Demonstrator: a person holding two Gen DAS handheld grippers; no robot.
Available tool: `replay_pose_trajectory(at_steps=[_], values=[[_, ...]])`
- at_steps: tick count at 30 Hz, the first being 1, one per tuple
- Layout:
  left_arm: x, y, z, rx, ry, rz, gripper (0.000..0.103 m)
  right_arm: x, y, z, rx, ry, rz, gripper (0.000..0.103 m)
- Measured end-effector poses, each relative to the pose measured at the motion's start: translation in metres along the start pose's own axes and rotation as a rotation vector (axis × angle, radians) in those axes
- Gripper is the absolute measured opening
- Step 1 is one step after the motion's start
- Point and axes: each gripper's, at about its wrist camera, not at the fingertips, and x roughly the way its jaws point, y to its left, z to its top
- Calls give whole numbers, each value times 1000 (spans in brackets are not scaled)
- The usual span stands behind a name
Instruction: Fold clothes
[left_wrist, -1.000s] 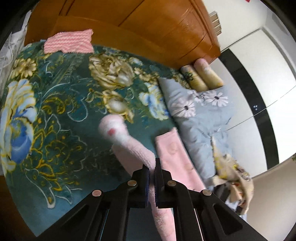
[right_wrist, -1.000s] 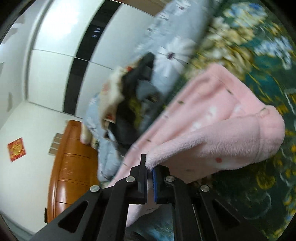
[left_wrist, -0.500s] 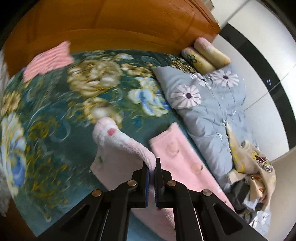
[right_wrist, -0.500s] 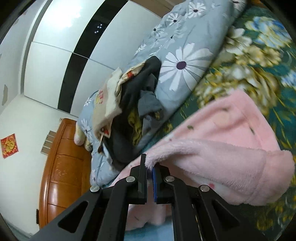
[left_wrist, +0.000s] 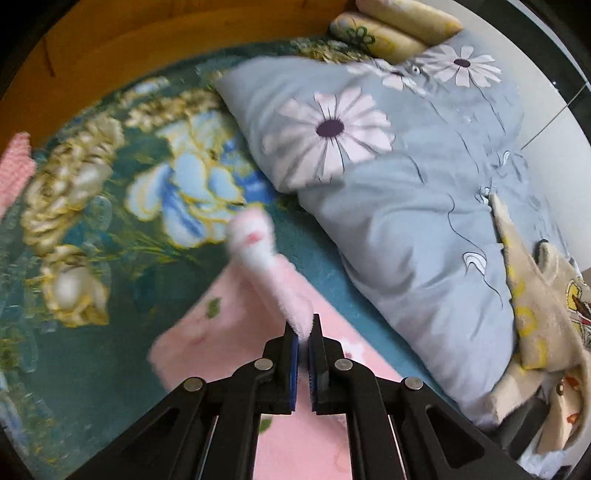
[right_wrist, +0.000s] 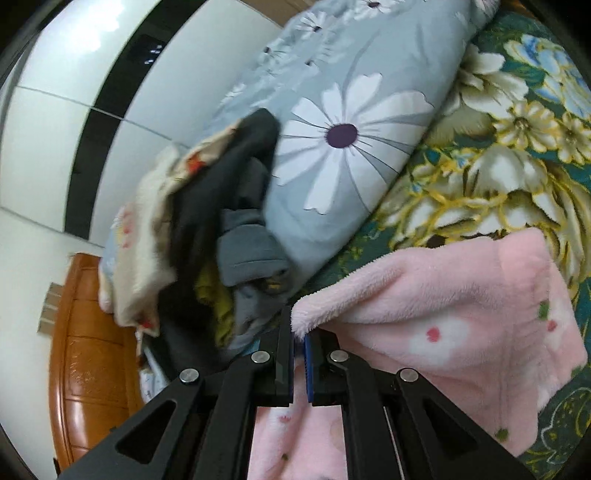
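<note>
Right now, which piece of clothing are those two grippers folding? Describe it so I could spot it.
Start at the green flowered bedspread, beside the grey daisy pillow. On it lies a fluffy pink garment with small white flowers; both grippers pinch its edge. The clothes pile beside it is dark and cream, not pink.

The garment (left_wrist: 229, 332) lies on the bedspread (left_wrist: 92, 221), the pillow (left_wrist: 369, 166) beside it (clothes pile (right_wrist: 207, 236) atop).

Pink fleece carried across toward the quilt
Left tongs (left_wrist: 303, 332) have swung the pink garment (left_wrist: 269, 284) edge over its lower layer; right tongs (right_wrist: 299, 332) drew nearer the grey daisy quilt (right_wrist: 354, 133)
</note>
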Motion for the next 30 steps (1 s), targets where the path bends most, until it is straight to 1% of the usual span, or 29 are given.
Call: replay_pose_trajectory(at_steps=[1, 2, 3, 4, 5, 6, 7, 8, 9, 10, 11, 13, 14, 16, 17, 20, 22, 24, 25, 27, 29, 30], values=[[1, 3, -2, -14, -17, -44, 15, 4, -1, 0, 1, 1, -15, 4], [-2, 7, -4, -28, -34, -97, 26, 7, -2, 0, -4, 3, -23, 5], [-5, 11, -7, -31, -44, -142, 55, 10, -1, 0, -14, 5, -36, 5], [-9, 15, -9, -27, -51, -173, 65, 14, -1, 0, -31, 8, -54, 7], [-17, 23, -14, -24, -74, -207, 65, 17, 1, 0, -51, 10, -68, 7], [-23, 30, -19, -25, -91, -210, 65, 19, 2, 0, -73, 10, -85, 9], [-28, 37, -23, -26, -107, -208, 65, 20, 4, 0, -94, 9, -97, 20], [-35, 46, -27, -35, -126, -185, 65, 19, 7, -2, -114, 2, -101, 43], [-38, 60, -33, -55, -136, -166, 65, 17, 9, -4, -134, -4, -104, 53], [-40, 73, -40, -76, -143, -149, 65, 15, 12, -7, -151, -10, -95, 59], [-40, 86, -46, -105, -133, -137, 65, 10, 13, -10, -162, -13, -69, 59], [-32, 110, -61, -166, -94, -152, 65, -6, 14, -21, -185, -20, -37, 61], [-27, 116, -67, -193, -83, -176, 65, -16, 12, -29, -192, -24, -25, 63], [-19, 127, -78, -246, -67, -228, 65, -38, -1, -45, -179, -28, -9, 63], [-15, 133, -84, -272, -58, -255, 65, -49, -13, -54, -156, -25, -11, 63], [-6, 129, -87, -305, -53, -313, 65, -77, -60, -75, -66, -12, -53, 65], [2, 122, -83, -296, -47, -301, 65, -93, -95, -88, 6, -10, -102, 68], [4, 119, -80, -309, -59, -285, 65, -101, -122, -96, 79, -18, -126, 68], [5, 117, -79, -316, -66, -278, 65, -102, -137, -101, 135, -22, -120, 68], [7, 115, -77, -332, -80, -262, 65, -97, -152, -105, 213, -36, -75, 68], [9, 112, -74, -347, -93, -247, 65, -86, -150, -103, 235, -46, -55, 68], [11, 111, -73, -342, -91, -239, 63, -80, -149, -102, 245, -51, -45, 68]])
